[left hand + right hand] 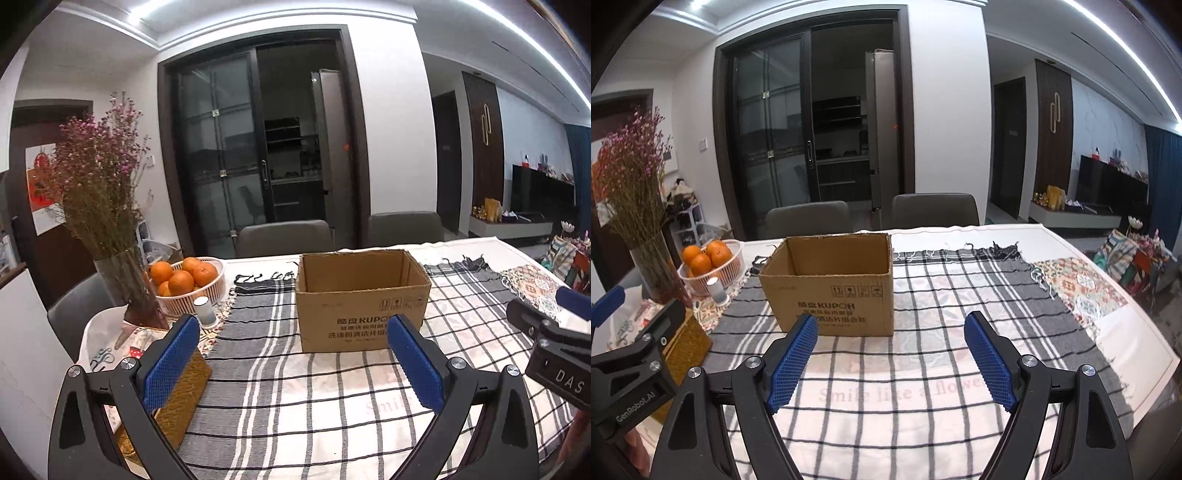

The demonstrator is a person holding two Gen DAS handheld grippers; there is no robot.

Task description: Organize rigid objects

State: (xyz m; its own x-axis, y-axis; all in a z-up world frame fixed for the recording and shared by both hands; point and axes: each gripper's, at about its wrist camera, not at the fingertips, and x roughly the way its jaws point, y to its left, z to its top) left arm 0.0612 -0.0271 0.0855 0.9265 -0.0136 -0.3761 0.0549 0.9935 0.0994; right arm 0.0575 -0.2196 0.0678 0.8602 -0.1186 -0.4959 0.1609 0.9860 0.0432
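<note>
1. Left wrist view: left gripper (293, 363) held above the cloth (332, 406), blue fingers (171, 363) spread wide, nothing between them.
2. Same view: open box (364, 299) straight ahead on the cloth, beyond the fingertips, apart from them; inside bottom not visible.
3. Left of the left finger: woven tan box (186, 397), resting at the cloth's left edge, partly hidden behind the finger.
4. Further left and back: white basket (192, 299) with oranges (183, 277), small white cylinder (205, 312) just in front of it, glass vase (125, 284) with dried flowers beside it.
5. Right edge of this view: right gripper (546, 328), seen from the side only.
6. Right wrist view: right gripper (890, 362) above the cloth (923, 387), fingers (988, 363) also spread apart, holding nothing.
7. Box (831, 288) ahead and a little left, standing upright on the cloth, near the left fingertip but not touching.
8. Left gripper (635, 354) at the left edge, above the woven tan box (687, 347).
9. Basket (716, 266) behind and left of the box, well apart from both grippers.
10. Two grey chairs (934, 210) behind the table's (1137, 343) far side.
</note>
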